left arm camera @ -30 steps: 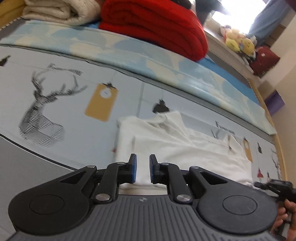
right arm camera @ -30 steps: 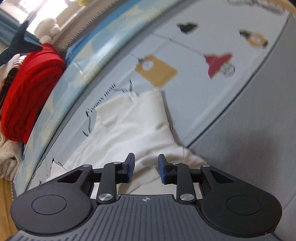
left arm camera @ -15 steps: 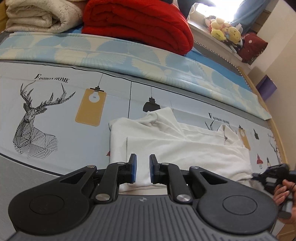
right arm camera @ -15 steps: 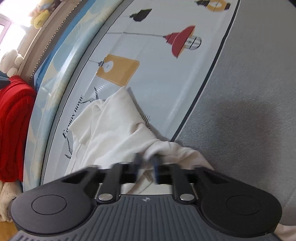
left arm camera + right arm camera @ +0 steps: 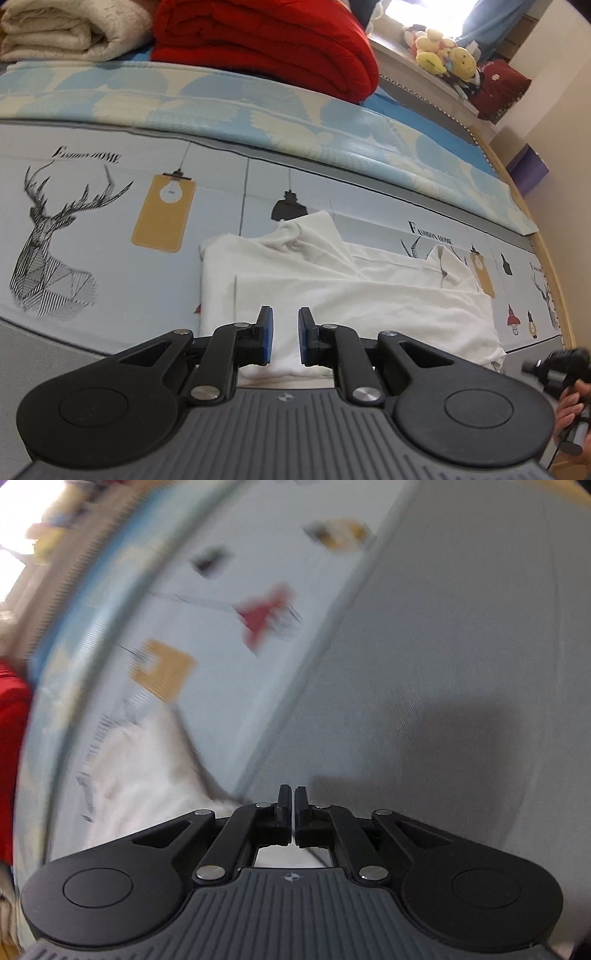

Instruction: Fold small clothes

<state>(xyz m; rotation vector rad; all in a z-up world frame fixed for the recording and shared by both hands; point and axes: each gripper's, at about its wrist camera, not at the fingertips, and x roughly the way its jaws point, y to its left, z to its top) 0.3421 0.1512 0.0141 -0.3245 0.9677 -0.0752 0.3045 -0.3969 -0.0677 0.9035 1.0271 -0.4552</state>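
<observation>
Pale blue printed bedding (image 5: 110,258) covers the surface in the left wrist view, drawn with a line-art deer (image 5: 55,240), hanging yellow lamp tags and black lamp shapes, with a grey sheet (image 5: 37,350) bordering it nearest the camera. Behind the print runs a strip patterned in blue and cream leaves (image 5: 258,114), and on that sit a folded red blanket (image 5: 266,40) and a rolled cream blanket (image 5: 70,29) side by side. Stuffed toys (image 5: 443,55) crowd a ledge at the far right, next to a dark red bag (image 5: 498,88). The white garment (image 5: 351,291) lies flat on the printed bedding, partly folded, one layer lapped over another and a flap peaked up at its far edge. The left gripper (image 5: 284,332) hovers over the garment's near edge with its blue-padded fingers spread and nothing between them. At the lower right edge a hand (image 5: 570,410) grips the black handle of the other tool. The right wrist view is heavily motion-blurred: the same printed bedding (image 5: 221,609) streaks across the upper left, with the grey sheet (image 5: 443,664) filling the right side and carrying a dark shadow. The white garment (image 5: 147,775) shows as a pale smear at lower left, and a patch of white cloth is visible beneath the tool's frame. The right gripper (image 5: 291,805) has its fingers pressed almost together, only a thin slit left between them; whether any cloth is caught there, I cannot tell.
</observation>
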